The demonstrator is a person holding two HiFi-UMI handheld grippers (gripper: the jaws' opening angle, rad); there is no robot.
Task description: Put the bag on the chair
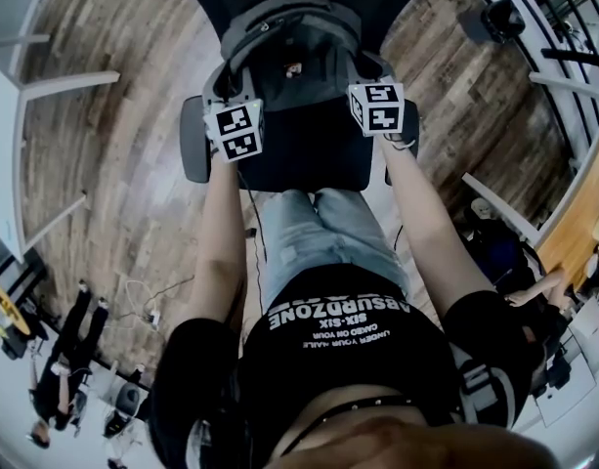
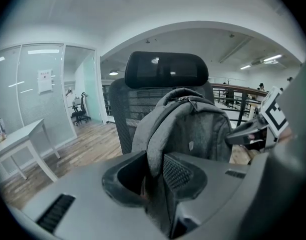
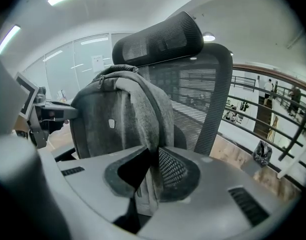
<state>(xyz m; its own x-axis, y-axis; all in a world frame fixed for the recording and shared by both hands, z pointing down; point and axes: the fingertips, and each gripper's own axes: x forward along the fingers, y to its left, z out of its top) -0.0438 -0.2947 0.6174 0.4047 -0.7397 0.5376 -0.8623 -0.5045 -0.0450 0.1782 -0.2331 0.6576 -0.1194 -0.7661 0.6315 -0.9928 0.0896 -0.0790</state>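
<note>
A grey backpack [image 1: 289, 57] stands upright over the seat of a black mesh office chair [image 1: 309, 159], in front of its backrest [image 3: 192, 84] and below the headrest [image 2: 165, 69]. My left gripper [image 1: 226, 81] is shut on the bag's left shoulder strap [image 2: 153, 149]. My right gripper [image 1: 365, 66] is shut on the other strap [image 3: 152, 149]. In the left gripper view the bag [image 2: 192, 129] fills the middle, with the right gripper [image 2: 252, 131] at its far side. In the right gripper view the bag [image 3: 113, 119] sits left of centre. The grippers' bodies hide the bag's bottom.
The chair's armrests [image 1: 193, 140] flank the seat. A white table [image 2: 23, 139] stands on the wood floor at the left, before a glass partition. A railing [image 3: 272, 109] runs behind the chair at the right. The person's legs [image 1: 319, 242] are close to the seat's front edge.
</note>
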